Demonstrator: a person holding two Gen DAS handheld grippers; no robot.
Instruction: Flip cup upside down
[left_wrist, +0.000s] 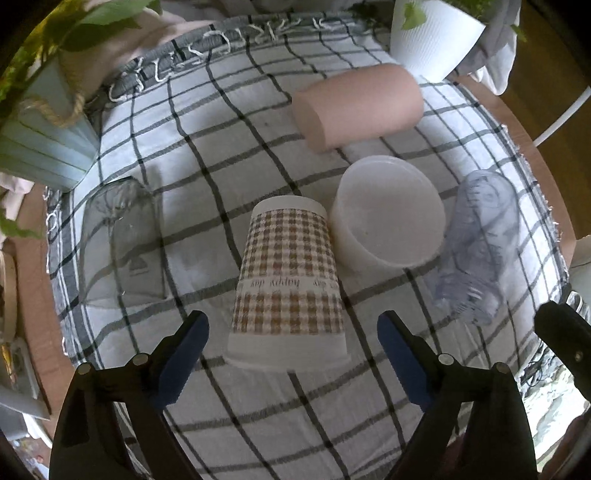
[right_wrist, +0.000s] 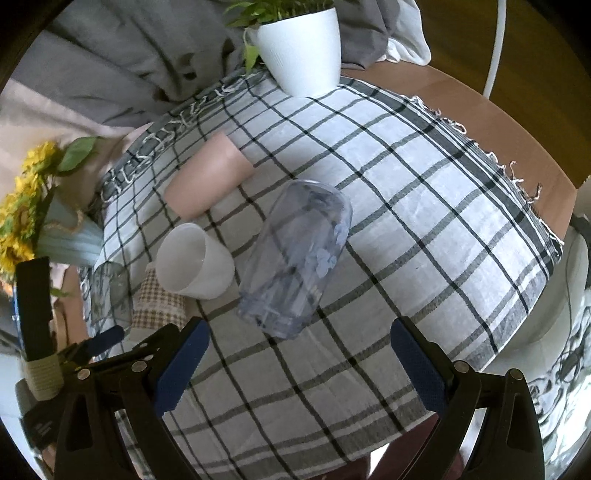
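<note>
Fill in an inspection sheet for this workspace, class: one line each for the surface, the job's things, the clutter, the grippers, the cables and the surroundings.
Surface: checked cloth over a wooden table.
Job's things: gingham paper cup rim down; white cup upright, open end up; pink cup on its side; clear blue cup mouth down, leaning; clear glass looks base up.
Clutter: nothing seen on the cloth besides the cups.
Grippers: left gripper open, straddling the gingham cup without touching; right gripper open, empty, near the blue cup.
Cables: thin dark cord at the far right edge.
Surroundings: white plant pot, sunflower vase, grey fabric behind.
</note>
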